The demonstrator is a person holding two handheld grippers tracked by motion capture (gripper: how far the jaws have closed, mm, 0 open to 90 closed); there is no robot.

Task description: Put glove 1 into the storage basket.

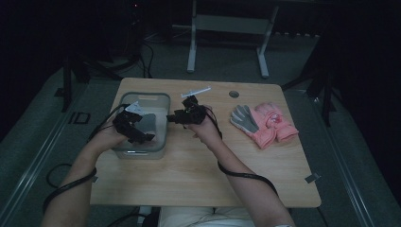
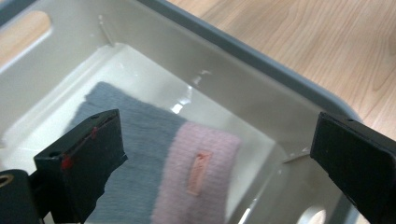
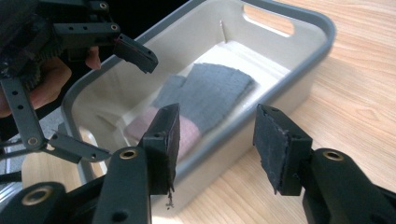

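A grey and pink glove [image 2: 140, 140] lies flat on the floor of a pale bin with a grey rim [image 2: 261, 56]. My left gripper [image 2: 217, 126] hangs open just above the glove, its jaws spread wide with nothing between them. In the high view the bin [image 1: 144, 95] stands at the table's left, with the left gripper [image 1: 137, 132] over it. My right gripper [image 1: 176, 117] is open beside the bin's right wall, pointing at it. From the right gripper [image 3: 218, 114] I see the glove [image 3: 210, 91] inside the bin [image 3: 299, 18], and the left gripper [image 3: 128, 107] above it.
More pink gloves [image 1: 265, 122], one showing a grey palm, lie in a small pile on the right of the wooden table [image 1: 203, 179]. A round hole [image 1: 234, 93] sits near the far edge. Cables trail from both grippers along the forearms.
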